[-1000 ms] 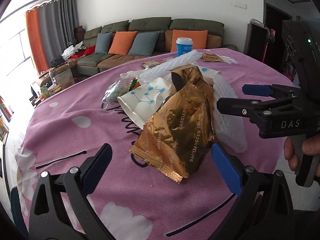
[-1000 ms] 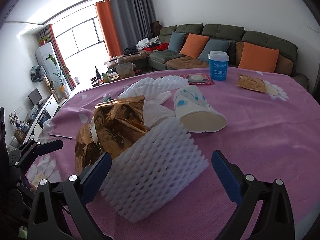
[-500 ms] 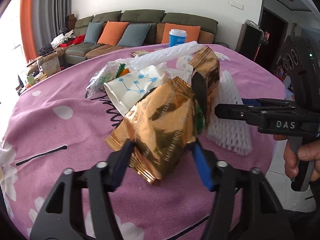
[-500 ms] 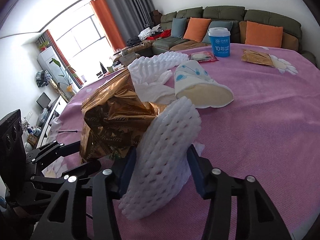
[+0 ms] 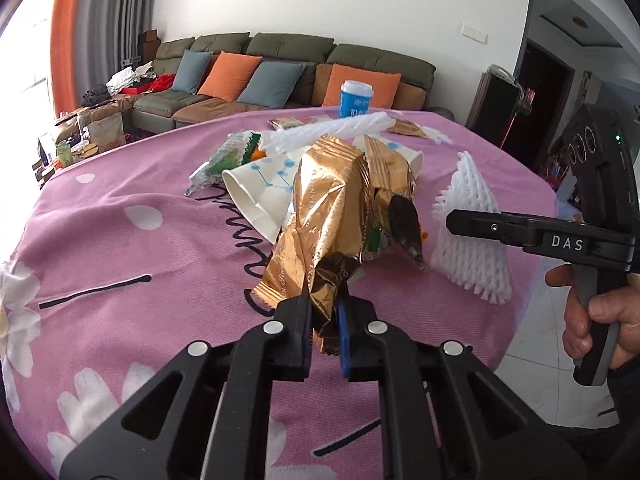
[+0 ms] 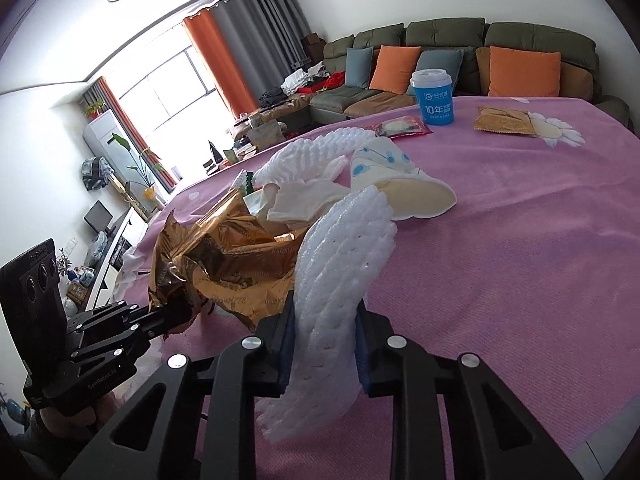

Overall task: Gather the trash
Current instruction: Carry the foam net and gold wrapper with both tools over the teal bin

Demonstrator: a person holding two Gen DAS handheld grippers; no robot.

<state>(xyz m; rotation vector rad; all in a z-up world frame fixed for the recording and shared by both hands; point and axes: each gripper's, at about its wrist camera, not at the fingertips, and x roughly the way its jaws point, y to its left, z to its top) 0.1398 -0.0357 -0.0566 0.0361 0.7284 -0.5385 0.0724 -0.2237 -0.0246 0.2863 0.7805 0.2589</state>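
Crumpled gold foil wrapper beside white foam net sleeve, both on pink tablecloth

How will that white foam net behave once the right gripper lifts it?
The white foam net already bows between the closing right gripper, so it will probably flop. It looks light and airy, so lifting should be easy. Its ribbed surface likely resists slipping.

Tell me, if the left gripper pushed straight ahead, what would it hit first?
The left gripper is closing on the gold wrapper. Pushed on, it would probably shove that into the paper cup behind; depth is unclear.
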